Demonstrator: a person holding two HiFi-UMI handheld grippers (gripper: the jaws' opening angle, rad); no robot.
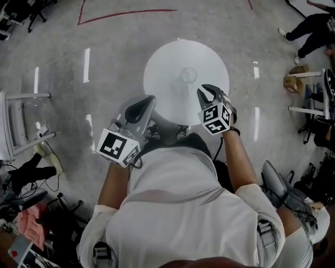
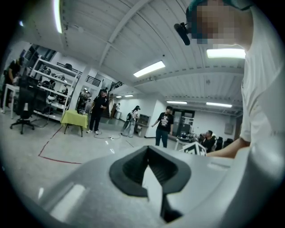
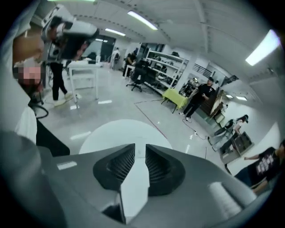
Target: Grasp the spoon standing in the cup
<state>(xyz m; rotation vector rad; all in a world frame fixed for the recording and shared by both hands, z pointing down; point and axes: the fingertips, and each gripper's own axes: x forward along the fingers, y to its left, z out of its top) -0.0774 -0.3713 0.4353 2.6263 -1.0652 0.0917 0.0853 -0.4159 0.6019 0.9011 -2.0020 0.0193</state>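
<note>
A small clear cup (image 1: pixel 188 75) stands at the middle of a round white table (image 1: pixel 162 68). It is too small and pale for me to make out the spoon in it. My left gripper (image 1: pixel 151 99) hangs at the table's near left edge, its jaws shut with nothing between them (image 2: pixel 148 148); it points up into the room. Over the table's near right edge, close to the cup, my right gripper (image 1: pixel 207 89) is open by a narrow gap (image 3: pixel 140 146). The white table (image 3: pixel 111 133) lies beyond it; the cup does not show in that view.
The table stands on a grey floor with a red tape line (image 1: pixel 125 13). A white rack (image 1: pixel 21 123) and cables lie to the left, office chairs (image 1: pixel 314 110) to the right. Several people (image 2: pixel 164 126) stand by a yellow table (image 2: pixel 75 118) and shelves.
</note>
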